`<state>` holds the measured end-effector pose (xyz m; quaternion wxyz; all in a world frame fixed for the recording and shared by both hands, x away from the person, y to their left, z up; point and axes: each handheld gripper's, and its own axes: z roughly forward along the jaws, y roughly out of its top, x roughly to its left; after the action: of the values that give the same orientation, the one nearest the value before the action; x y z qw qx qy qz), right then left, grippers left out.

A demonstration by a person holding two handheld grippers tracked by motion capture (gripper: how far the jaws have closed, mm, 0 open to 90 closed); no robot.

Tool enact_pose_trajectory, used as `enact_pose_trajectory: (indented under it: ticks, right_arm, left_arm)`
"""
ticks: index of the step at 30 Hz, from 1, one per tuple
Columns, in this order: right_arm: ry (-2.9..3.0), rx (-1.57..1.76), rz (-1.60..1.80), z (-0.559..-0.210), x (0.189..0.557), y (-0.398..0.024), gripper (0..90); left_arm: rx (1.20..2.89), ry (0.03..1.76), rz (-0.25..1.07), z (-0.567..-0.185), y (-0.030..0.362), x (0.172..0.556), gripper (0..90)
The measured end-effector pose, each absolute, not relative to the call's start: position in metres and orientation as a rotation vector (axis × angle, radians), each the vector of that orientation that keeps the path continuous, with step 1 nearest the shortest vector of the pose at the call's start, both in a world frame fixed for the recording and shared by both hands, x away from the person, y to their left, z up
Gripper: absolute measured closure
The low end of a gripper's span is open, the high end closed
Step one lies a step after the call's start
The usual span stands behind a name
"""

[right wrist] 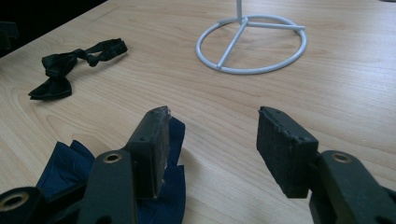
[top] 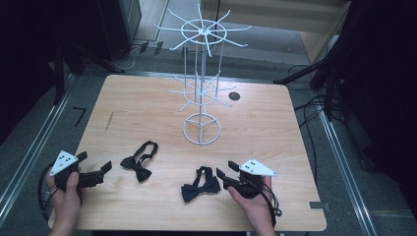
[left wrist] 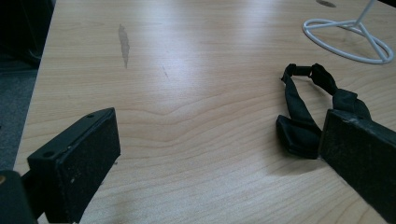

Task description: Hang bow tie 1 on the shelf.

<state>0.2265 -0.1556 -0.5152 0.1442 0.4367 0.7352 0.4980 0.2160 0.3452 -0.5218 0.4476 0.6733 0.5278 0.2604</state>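
From above, the right gripper sits just beside the navy bow tie, in front of the white rack, while the left gripper waits released near the black bow tie. In the left gripper view its jaws gape over bare table. In the right gripper view the jaws stand apart, grasping nothing, the navy bow tie outside the left jaw, so clenching now would likely miss or only snag an edge.

A dark navy fabric bow tie lies flat on the light wooden table near its front edge, its strap looped behind the bow. A black fabric bow tie lies flat to its left, well apart, strap curled into a loop.
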Motion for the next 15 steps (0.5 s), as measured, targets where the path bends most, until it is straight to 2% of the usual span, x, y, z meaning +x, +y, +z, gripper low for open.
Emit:
enact_pose_trajectory:
  ticks: [15]
  right_arm:
    - [2.172, 1.244, 1.405, -0.520, 0.229, -0.133, 45.6]
  left_arm:
    - [1.666, 1.309, 0.644, -0.522, 0.345, 0.216, 0.0]
